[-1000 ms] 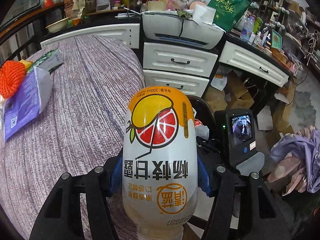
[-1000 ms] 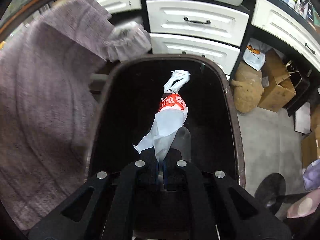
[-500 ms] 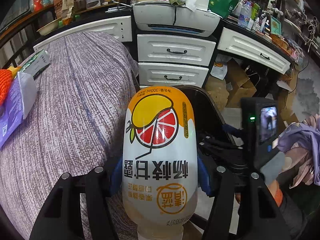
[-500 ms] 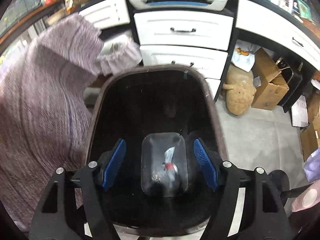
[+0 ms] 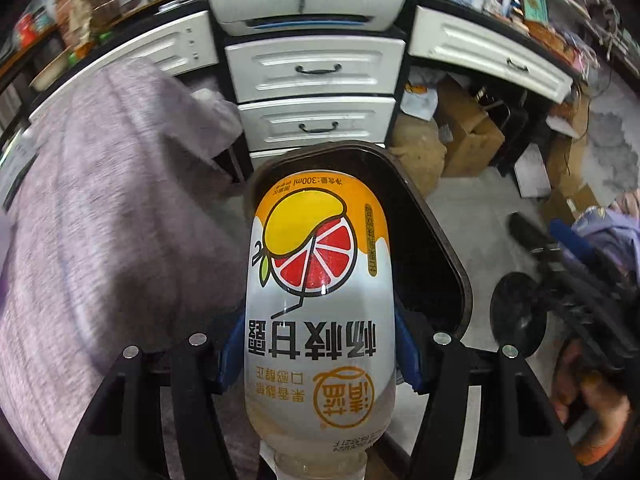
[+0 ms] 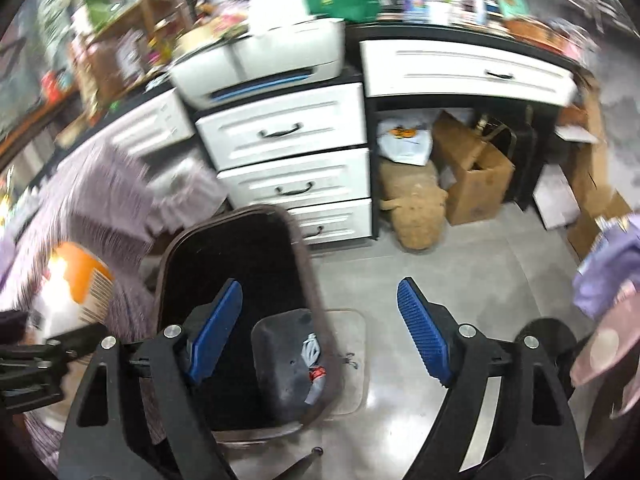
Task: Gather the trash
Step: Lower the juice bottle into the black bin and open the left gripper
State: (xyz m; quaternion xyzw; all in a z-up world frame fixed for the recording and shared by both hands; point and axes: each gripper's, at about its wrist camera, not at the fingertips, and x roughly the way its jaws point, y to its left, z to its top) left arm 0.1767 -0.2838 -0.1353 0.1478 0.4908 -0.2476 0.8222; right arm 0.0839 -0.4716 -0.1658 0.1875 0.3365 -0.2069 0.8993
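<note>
Between my left claw's (image 5: 320, 356) blue pads the juice bottle (image 5: 318, 280) sits clamped, cap toward me, its long axis running straight ahead and its base over the near rim of the dark bin (image 5: 448, 248); the bin lies directly below and forward, so this hand is the nearer; my right claw (image 6: 320, 312) hangs apart and empty, off the bin's right rim; a wrapper (image 6: 314, 364) lies on the bin's floor; the bottle hides most of the bin's inside.

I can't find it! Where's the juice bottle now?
In the left wrist view, the juice bottle sits centre, clamped in the left gripper, over the dark trash bin.
</note>
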